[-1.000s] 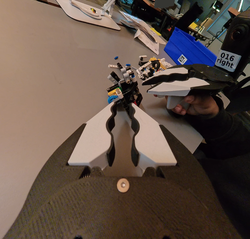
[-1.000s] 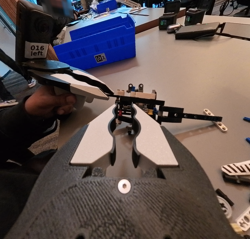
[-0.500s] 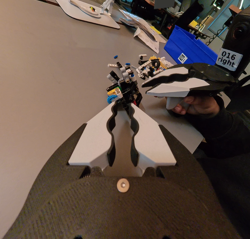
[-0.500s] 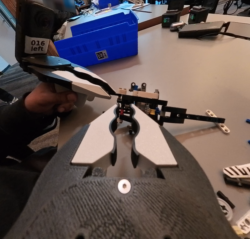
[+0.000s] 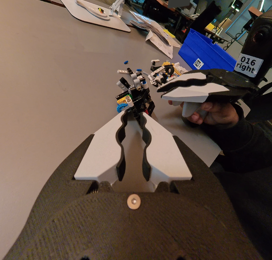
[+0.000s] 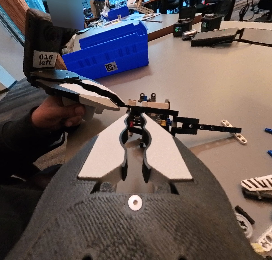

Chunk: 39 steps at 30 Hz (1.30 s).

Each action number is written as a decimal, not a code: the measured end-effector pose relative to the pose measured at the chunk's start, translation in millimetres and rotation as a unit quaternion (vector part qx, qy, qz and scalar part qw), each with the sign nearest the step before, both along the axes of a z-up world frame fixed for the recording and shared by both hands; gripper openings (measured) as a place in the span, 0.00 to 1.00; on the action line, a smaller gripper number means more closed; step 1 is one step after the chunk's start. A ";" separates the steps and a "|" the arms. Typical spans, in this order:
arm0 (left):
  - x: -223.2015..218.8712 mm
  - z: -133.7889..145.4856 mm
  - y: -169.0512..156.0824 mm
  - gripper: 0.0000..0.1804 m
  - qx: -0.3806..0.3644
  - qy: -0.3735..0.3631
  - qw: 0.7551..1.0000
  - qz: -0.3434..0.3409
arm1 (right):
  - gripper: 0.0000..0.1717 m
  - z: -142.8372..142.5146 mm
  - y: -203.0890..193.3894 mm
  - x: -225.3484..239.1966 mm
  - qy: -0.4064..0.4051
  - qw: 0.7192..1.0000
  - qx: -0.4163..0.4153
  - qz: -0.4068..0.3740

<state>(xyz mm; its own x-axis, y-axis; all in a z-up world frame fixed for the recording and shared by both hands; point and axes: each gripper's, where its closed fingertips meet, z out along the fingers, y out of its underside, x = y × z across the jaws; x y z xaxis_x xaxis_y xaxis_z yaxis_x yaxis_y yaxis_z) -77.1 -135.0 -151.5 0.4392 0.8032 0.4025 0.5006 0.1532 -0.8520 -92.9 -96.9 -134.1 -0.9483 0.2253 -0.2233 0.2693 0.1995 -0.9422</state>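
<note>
Closest in, the left gripper is nearly closed, its 2 black pads pinching a black beam at the near end of the brick model. That model is a black technic-style frame with a blue gear, a yellow piece and white connectors, held up off the grey table.

The right gripper sits just beside the same model on its other side. Its jaws are narrow too, with the black frame bars between the tips, but I can't tell if the pads actually press on them. From there, a long black arm sticks out to the side.

Past the model there's a loose pile of parts, then a blue bin, some paper sheets and a white stand at the back.
</note>
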 end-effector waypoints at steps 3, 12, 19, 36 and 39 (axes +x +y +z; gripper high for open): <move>0.0 0.1 -0.2 0.08 0.001 0.000 1.000 0.000 | 0.06 2.8 4.4 -7.3 -0.016 1.000 -0.015 -0.017; 1.1 0.4 2.2 0.09 0.007 -0.002 1.000 -0.005 | 0.03 4.3 12.3 -19.6 -0.048 0.997 -0.033 -0.041; 3.4 -0.9 10.5 0.10 -0.001 -0.004 1.000 -0.017 | 0.06 18.0 19.8 -24.6 -0.146 0.983 -0.111 -0.027; 22.4 -0.7 77.4 0.10 0.018 -0.012 0.992 -0.125 | 0.14 10.7 25.1 -22.7 -0.062 0.995 -0.050 -0.056; 21.5 1.7 73.9 0.10 0.037 -0.012 0.992 -0.122 | 0.17 13.9 24.8 -18.5 -0.080 0.994 -0.053 -0.058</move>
